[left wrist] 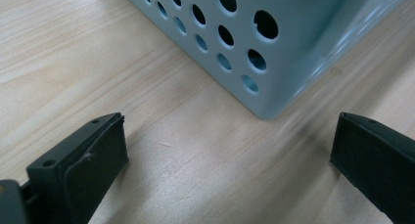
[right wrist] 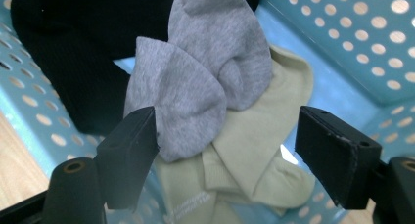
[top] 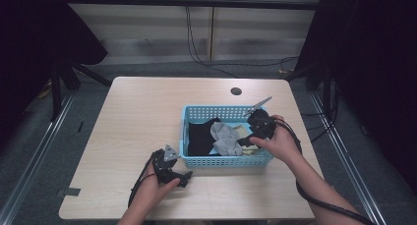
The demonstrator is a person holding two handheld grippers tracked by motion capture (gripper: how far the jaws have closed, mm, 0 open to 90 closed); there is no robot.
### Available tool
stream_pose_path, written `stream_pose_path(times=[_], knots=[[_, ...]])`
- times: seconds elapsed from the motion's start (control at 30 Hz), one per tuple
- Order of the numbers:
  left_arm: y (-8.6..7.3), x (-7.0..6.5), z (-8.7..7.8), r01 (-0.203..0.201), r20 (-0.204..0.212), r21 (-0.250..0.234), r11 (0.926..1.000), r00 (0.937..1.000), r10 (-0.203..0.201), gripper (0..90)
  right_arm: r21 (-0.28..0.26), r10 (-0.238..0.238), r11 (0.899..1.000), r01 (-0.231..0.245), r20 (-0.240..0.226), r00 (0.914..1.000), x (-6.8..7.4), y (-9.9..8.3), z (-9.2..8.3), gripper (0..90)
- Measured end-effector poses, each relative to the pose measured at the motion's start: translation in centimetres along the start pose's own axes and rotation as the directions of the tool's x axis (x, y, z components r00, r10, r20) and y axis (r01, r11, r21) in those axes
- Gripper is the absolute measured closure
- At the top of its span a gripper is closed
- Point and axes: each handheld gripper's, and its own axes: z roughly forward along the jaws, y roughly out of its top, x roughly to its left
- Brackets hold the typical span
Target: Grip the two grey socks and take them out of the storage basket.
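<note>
Grey sock [right wrist: 195, 72] sits between wide-apart right gripper [right wrist: 227, 150] jaws; lower further, pinch only its top fold. Left gripper [left wrist: 225, 155] jaws apart, empty.

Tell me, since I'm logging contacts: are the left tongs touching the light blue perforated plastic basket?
Apart. The left gripper view shows bare wooden table between the open left tongs and the basket corner.
</note>
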Motion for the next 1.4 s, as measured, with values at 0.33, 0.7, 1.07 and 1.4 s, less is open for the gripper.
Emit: stream_pose_path(times=[0.33,0.7,1.07,1.4], knots=[[0.0,0.0,0.0,0.005,0.003,0.000,1.0000,1.0000,-0.005,0.0,-0.001,-0.006,1.000,0.006,-0.020,0.9998,1.0,1.3,1.9,27.1],[0.0,0.0,0.0,0.004,0.003,0.000,1.0000,1.0000,-0.004,0.0,0.012,-0.028,1.000,0.028,-0.053,0.9982,2.2,2.6,4.3,38.7],[0.0,0.0,0.0,0.004,0.003,0.000,1.0000,1.0000,-0.004,0.0,0.038,-0.017,0.999,0.020,-0.087,0.9961,3.2,3.4,5.4,47.2],[0.0,0.0,0.0,-0.003,0.003,0.000,1.0000,1.0000,0.003,0.0,0.142,-0.001,0.990,0.015,-0.102,0.9948,2.8,2.7,6.1,62.8]])
